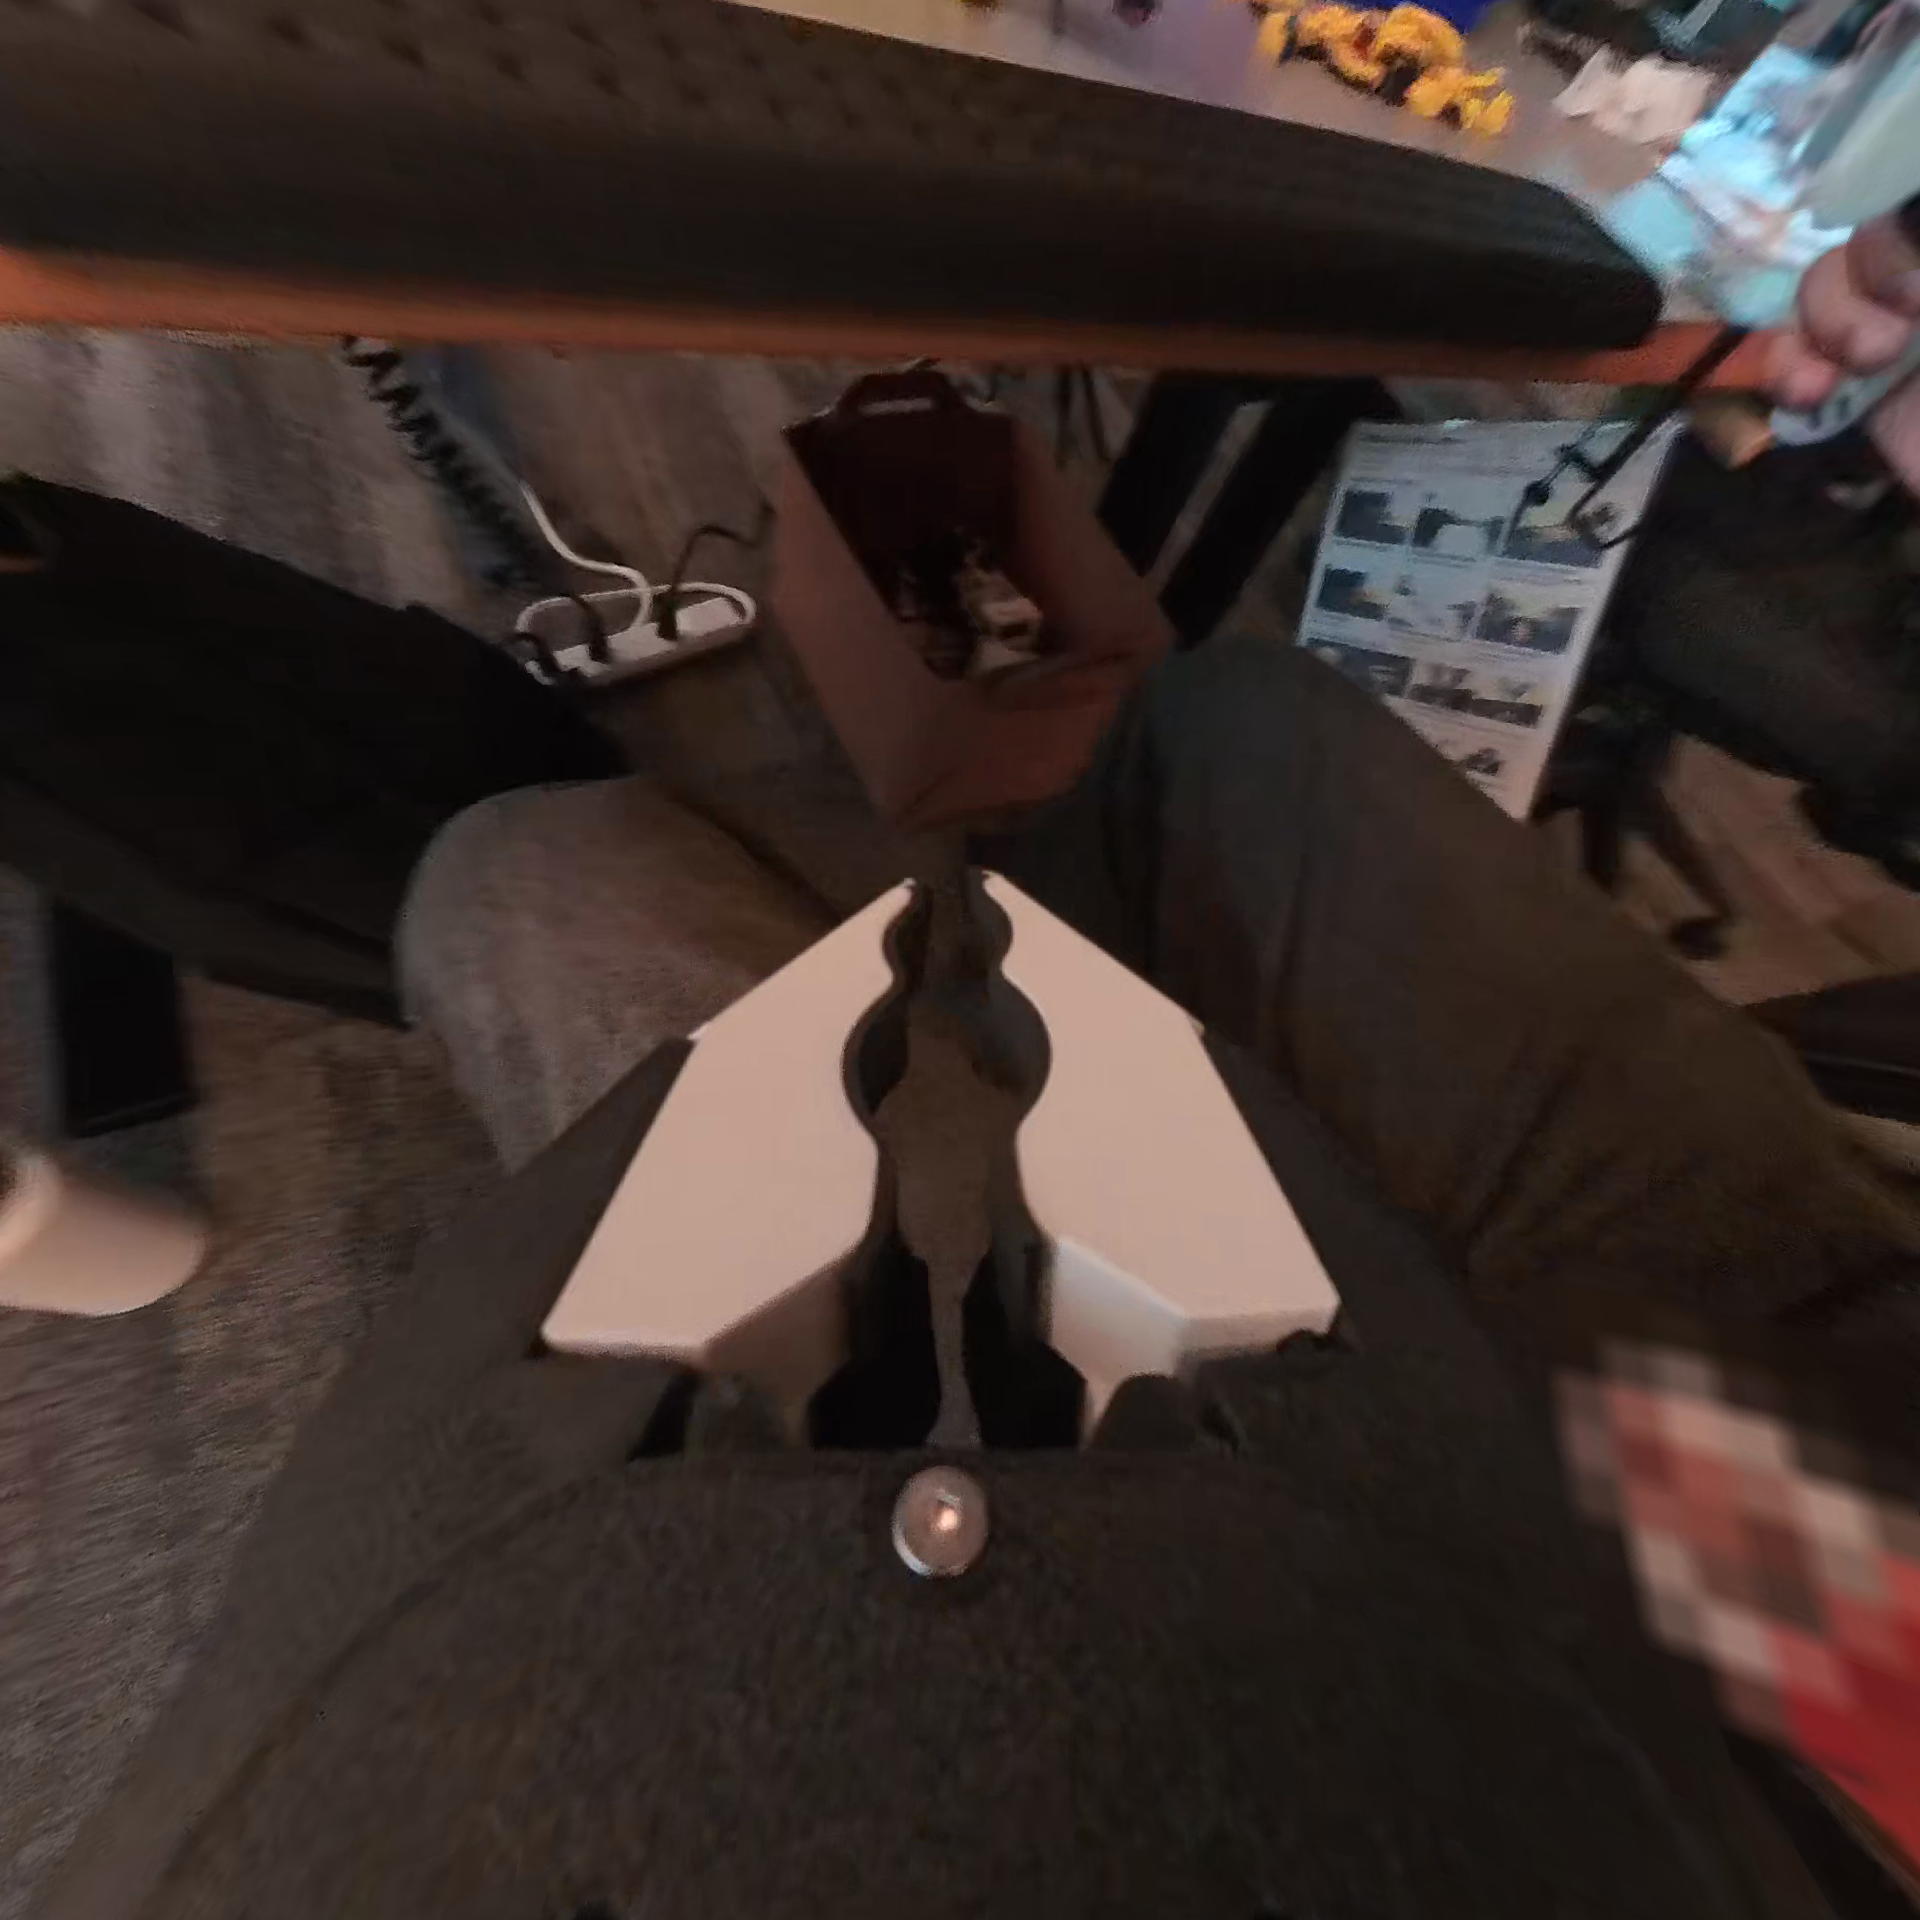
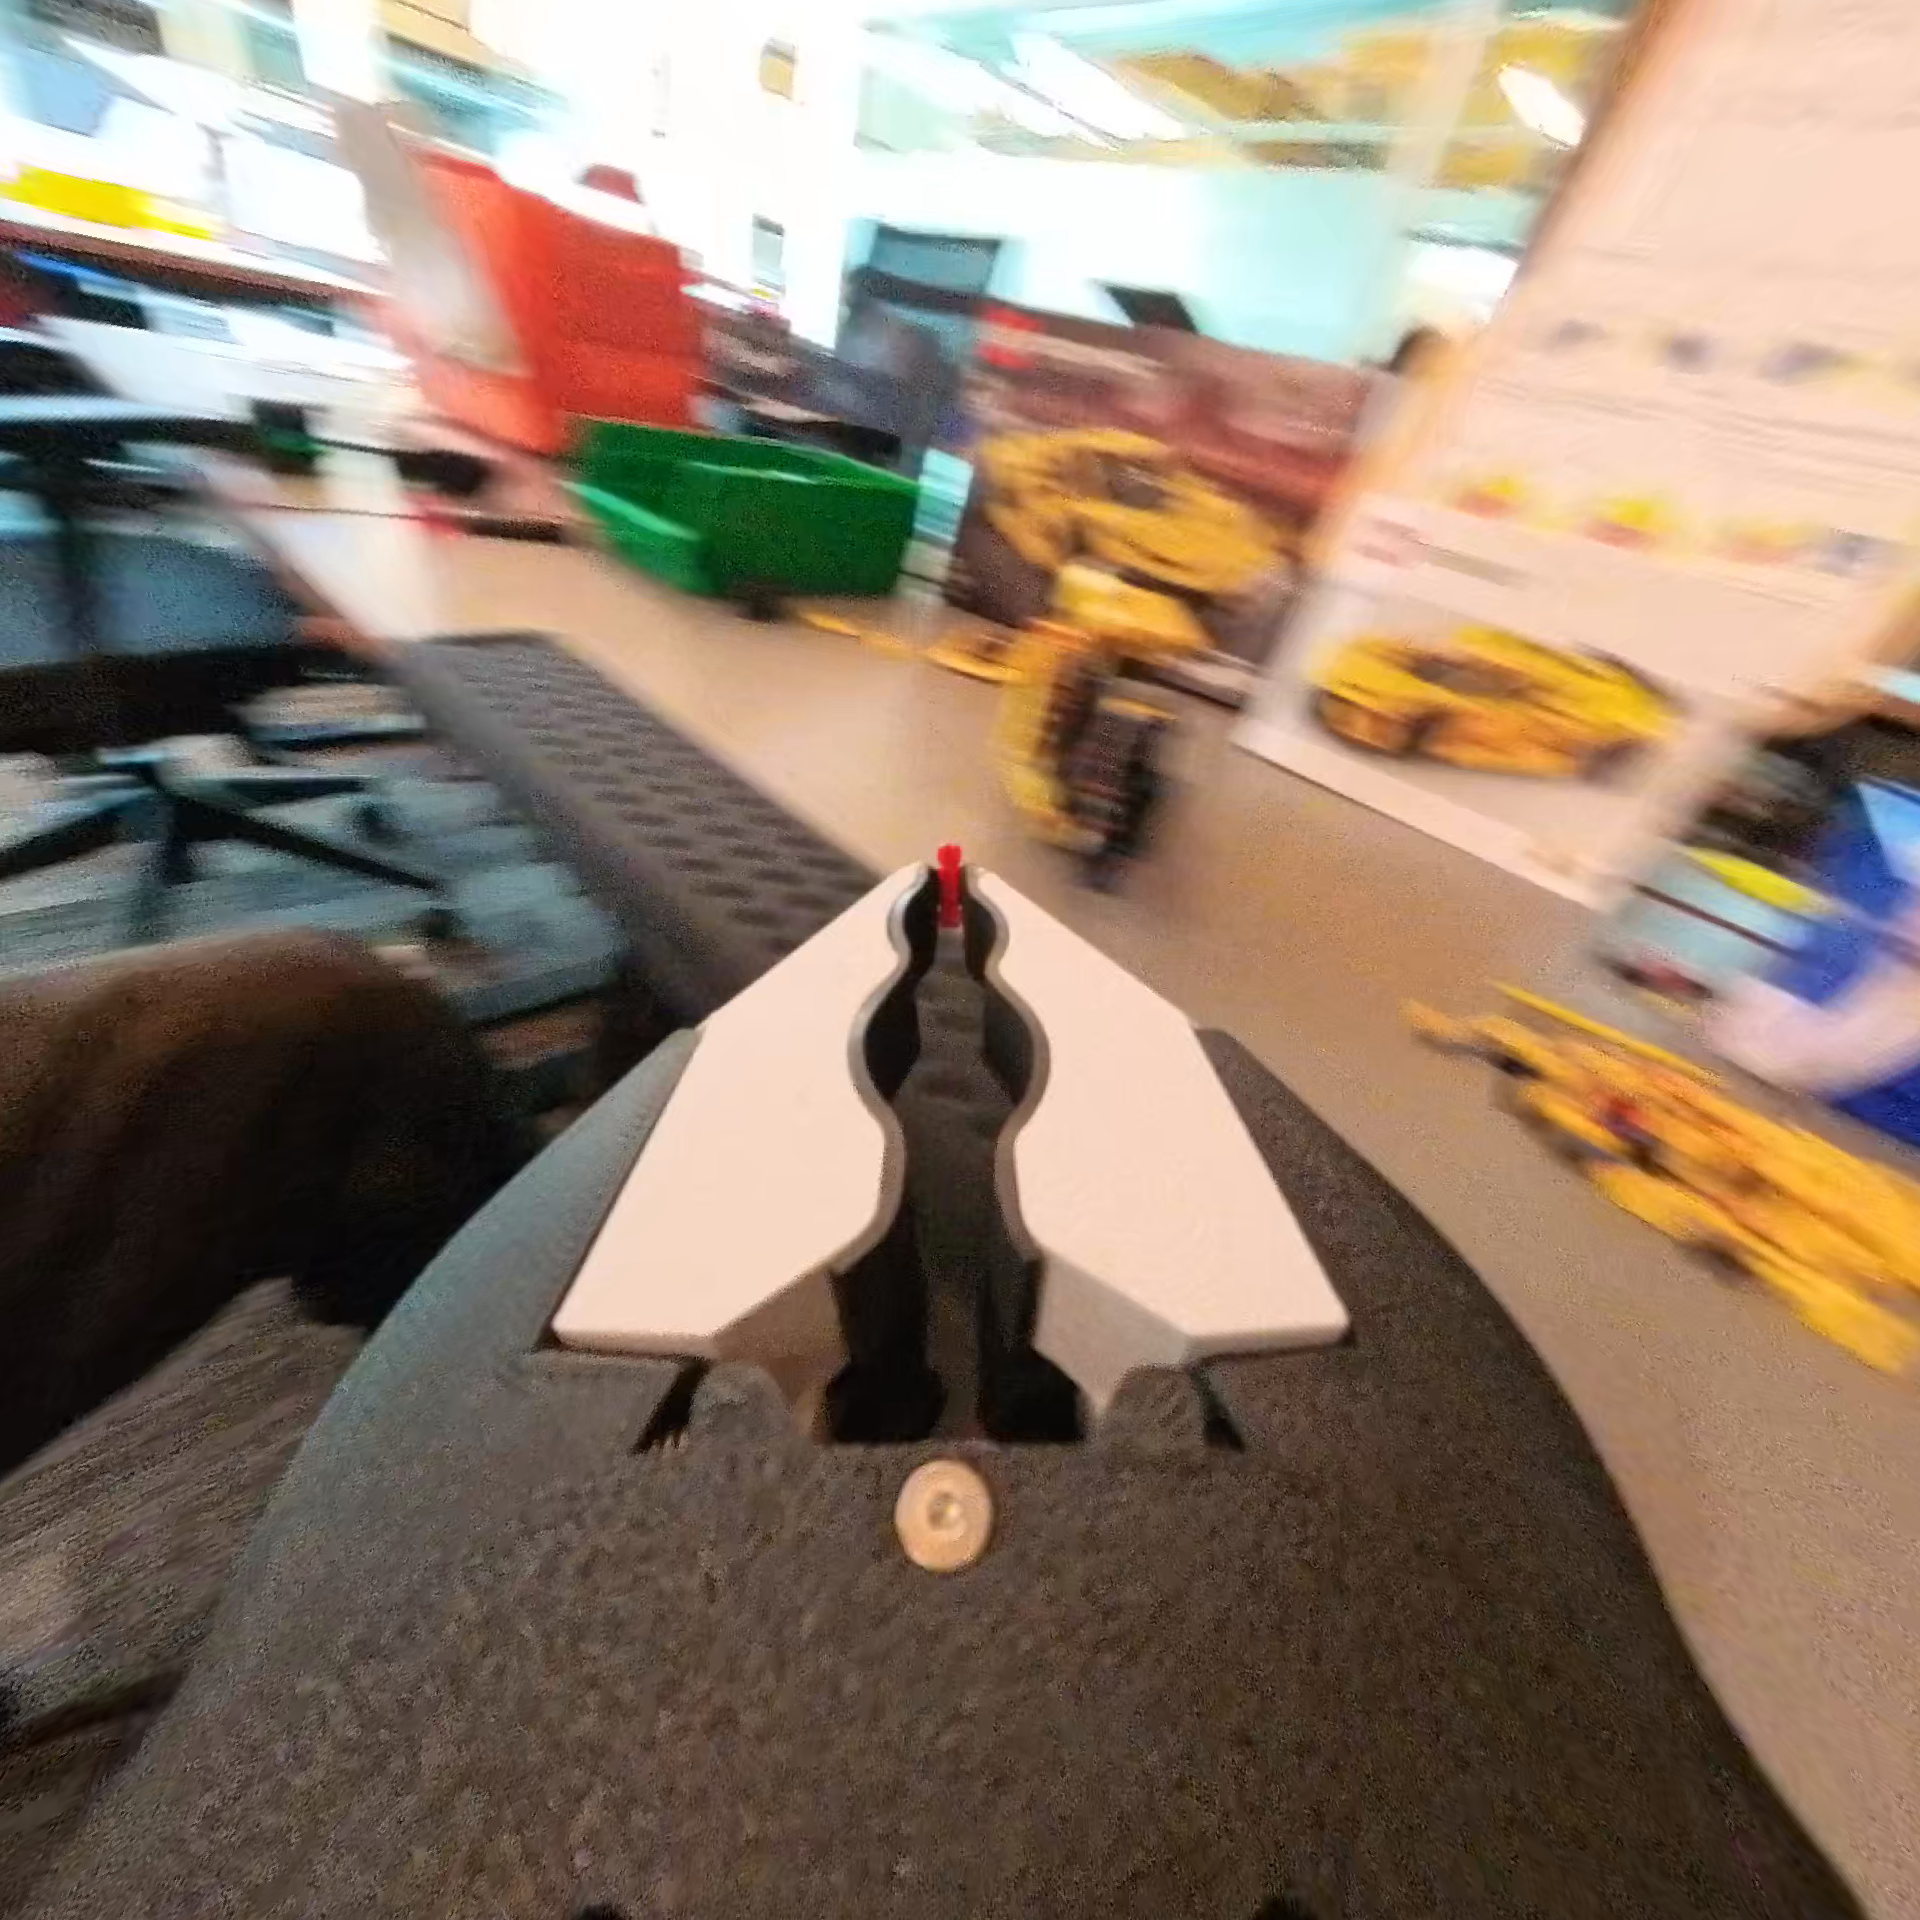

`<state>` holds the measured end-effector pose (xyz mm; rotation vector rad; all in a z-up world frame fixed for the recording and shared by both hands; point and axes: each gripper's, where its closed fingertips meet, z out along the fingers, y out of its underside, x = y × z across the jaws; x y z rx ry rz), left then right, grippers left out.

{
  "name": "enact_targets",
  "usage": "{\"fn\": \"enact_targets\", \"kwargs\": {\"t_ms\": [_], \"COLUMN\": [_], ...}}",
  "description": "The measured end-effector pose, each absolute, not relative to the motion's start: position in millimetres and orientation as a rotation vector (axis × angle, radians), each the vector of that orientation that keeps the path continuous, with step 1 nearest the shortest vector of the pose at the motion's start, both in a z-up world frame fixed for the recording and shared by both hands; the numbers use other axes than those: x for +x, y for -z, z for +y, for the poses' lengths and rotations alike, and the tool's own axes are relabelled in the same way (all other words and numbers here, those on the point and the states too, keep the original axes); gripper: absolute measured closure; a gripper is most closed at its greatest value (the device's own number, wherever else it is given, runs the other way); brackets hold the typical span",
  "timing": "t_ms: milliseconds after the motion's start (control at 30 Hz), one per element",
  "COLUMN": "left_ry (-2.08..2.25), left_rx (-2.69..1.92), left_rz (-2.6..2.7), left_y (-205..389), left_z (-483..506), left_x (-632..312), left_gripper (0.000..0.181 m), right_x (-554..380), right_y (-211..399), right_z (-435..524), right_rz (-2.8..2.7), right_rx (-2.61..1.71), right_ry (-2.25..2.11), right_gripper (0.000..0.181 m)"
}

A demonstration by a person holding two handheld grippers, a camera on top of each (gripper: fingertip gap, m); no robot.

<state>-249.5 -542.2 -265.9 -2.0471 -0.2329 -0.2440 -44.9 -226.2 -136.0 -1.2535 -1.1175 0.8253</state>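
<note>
My right gripper (image 2: 948, 883) is shut on a small red peg (image 2: 948, 871) that sticks out past its tips. It is held above the grey tabletop (image 2: 1299, 935), next to a black perforated mat (image 2: 644, 790). A yellow and black brick-built model (image 2: 1112, 707) stands ahead, blurred. My left gripper (image 1: 948, 894) is shut, with nothing clearly between its tips. It is below the table's edge (image 1: 727, 332) and points down over a person's dark trouser leg (image 1: 1403, 987), toward an open brown cardboard box (image 1: 966, 623) on the floor.
Loose yellow bricks (image 2: 1714, 1164) lie at the right, with a printed box (image 2: 1558, 582) and a green bin (image 2: 748, 520) behind. Under the table are a white power strip (image 1: 644, 623), a grey seat cushion (image 1: 582, 956) and a printed sheet (image 1: 1455, 603). A hand (image 1: 1860, 301) shows at the upper right. About 40 cm separates my left fingertips from my right.
</note>
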Motion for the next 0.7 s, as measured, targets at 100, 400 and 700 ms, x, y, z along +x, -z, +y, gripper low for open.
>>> {"fn": "enact_targets", "kwargs": {"t_ms": [100,400,700], "left_ry": [0.216,0.637,0.533], "left_rx": [-2.03,-2.309,-2.119], "left_rz": [-0.185,-0.228,0.255], "left_y": [261.9,305.3,226.5], "left_z": [-537.2,-555.3,-445.7], "left_x": [-236.4,-166.7,-208.7], "left_gripper": [0.158,0.135,0.136], "right_x": [14.5,35.9,19.4], "right_y": [156.0,204.5,248.2], "right_z": [-109.8,70.0,107.5], "right_rz": [-0.941,-0.855,-1.054], "right_rx": [-1.536,-1.906,-2.068], "right_ry": [-0.617,-0.41,-0.36], "right_gripper": [0.178,0.178,0.178]}}
